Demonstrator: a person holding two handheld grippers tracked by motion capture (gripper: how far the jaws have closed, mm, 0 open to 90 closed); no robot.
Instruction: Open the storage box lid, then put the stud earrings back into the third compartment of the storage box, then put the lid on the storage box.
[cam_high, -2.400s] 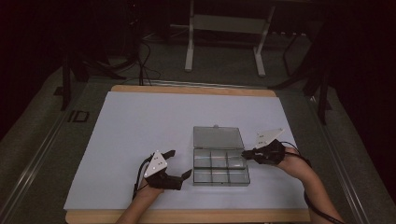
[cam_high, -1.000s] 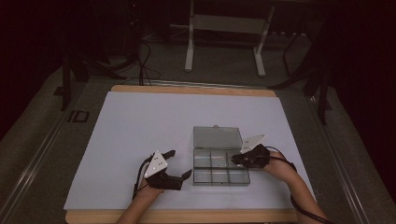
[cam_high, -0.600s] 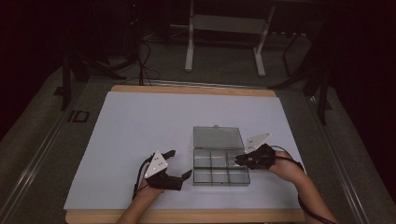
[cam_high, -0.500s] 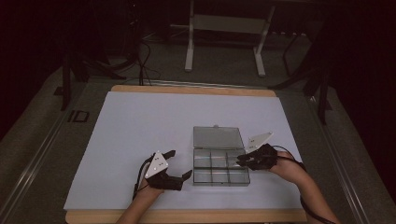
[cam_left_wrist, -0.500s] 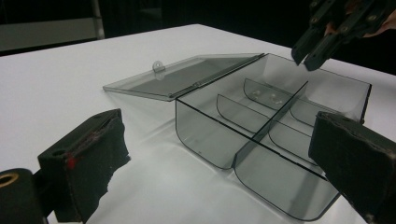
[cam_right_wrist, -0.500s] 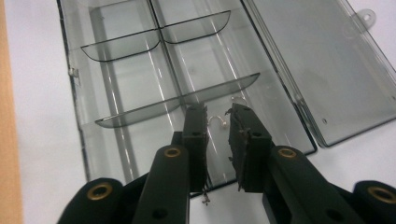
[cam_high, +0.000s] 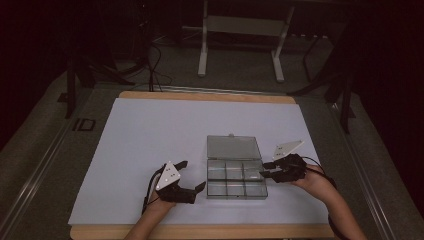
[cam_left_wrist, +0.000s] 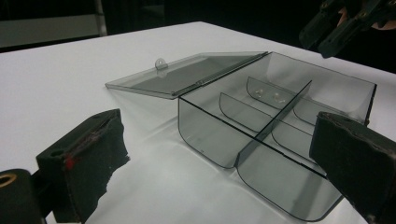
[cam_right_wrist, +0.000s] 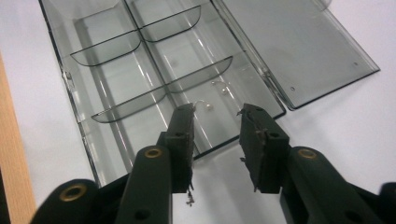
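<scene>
Above the box (cam_high: 236, 173), right hand-held gripper (cam_high: 266, 170) level, parted

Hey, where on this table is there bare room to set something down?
The white mat is bare to the left of and beyond the clear compartment box, up to the far wooden edge. It is crowded at the near edge, where the left gripper and right gripper flank the box.

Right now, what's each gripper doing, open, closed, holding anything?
Left gripper: open, holding nothing, beside the clear box.
Right gripper: open, jaws just opening, nothing between them.
</scene>
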